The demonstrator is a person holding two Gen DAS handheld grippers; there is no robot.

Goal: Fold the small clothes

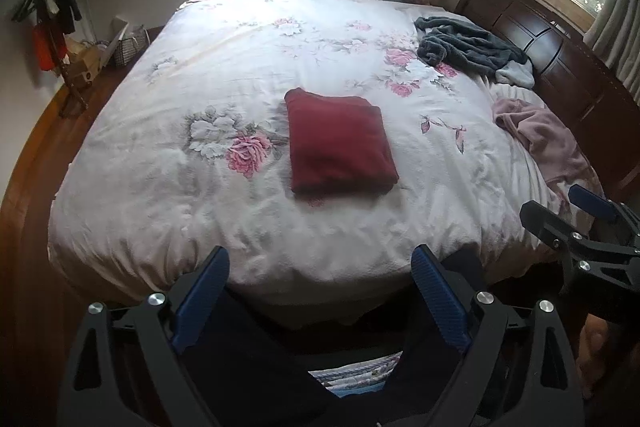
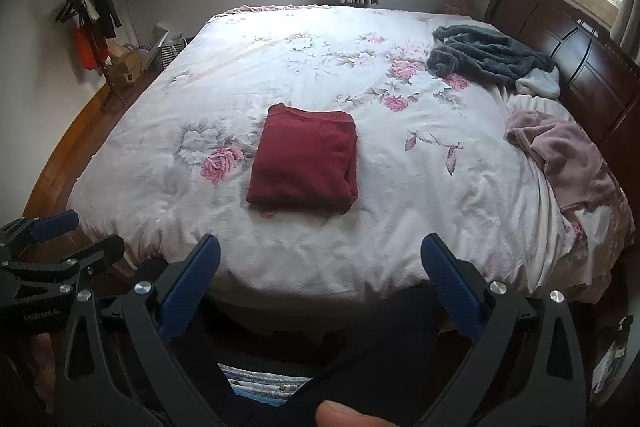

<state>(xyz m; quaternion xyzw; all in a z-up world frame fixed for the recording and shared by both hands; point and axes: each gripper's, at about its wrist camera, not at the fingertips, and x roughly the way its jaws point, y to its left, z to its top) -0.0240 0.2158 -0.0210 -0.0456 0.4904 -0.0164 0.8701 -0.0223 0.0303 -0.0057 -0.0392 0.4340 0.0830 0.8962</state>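
Left wrist: red garment (image 1: 340, 143) folded; left gripper (image 1: 320, 275) and right gripper (image 2: 320, 263) wide, empty (pink garment (image 2: 560, 151) likely next).

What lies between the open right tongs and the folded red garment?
Only bare floral bedcover. In the right wrist view, nothing sits between the right tongs and the folded red garment; the left wrist view shows likewise.
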